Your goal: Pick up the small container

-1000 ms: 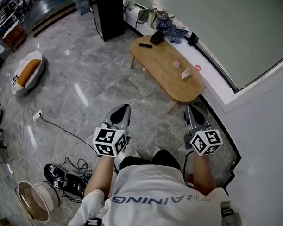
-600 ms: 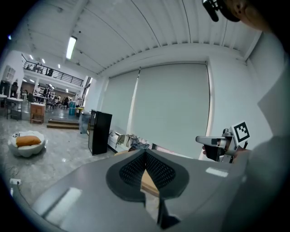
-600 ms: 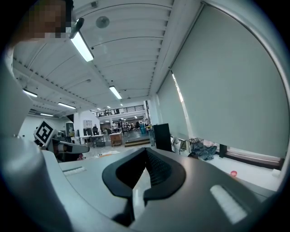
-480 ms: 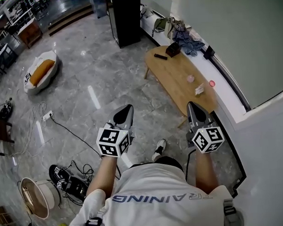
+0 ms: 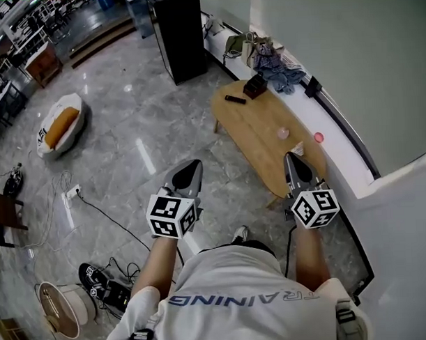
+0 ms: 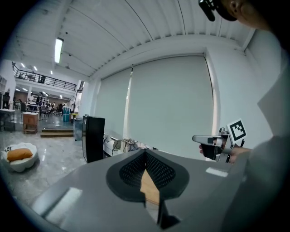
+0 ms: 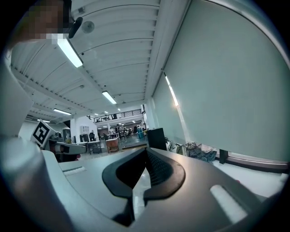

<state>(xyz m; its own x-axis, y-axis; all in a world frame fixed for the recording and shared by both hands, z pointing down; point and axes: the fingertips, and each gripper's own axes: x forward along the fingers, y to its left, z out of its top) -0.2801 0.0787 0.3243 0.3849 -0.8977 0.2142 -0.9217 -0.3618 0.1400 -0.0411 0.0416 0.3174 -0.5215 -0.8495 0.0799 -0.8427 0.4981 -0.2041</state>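
In the head view a small pink container stands on the low oval wooden table, near its right edge. My right gripper is held in the air just short of the table's near end, shut and empty. My left gripper hangs over the marble floor to the left of the table, also shut with nothing in it. In the left gripper view its jaws meet at the tip, and the right gripper shows beside them. The right gripper view shows its own jaws shut too. Neither gripper view shows the container.
On the table's far end lie a black box and a dark remote. A pink object and piled clothes rest on the white window ledge. A black cabinet, a pet bed and floor cables lie to the left.
The person has stepped toward the table, which now sits closer under the right gripper. A small white item on the table is now hidden behind that gripper. Both grippers stay shut.
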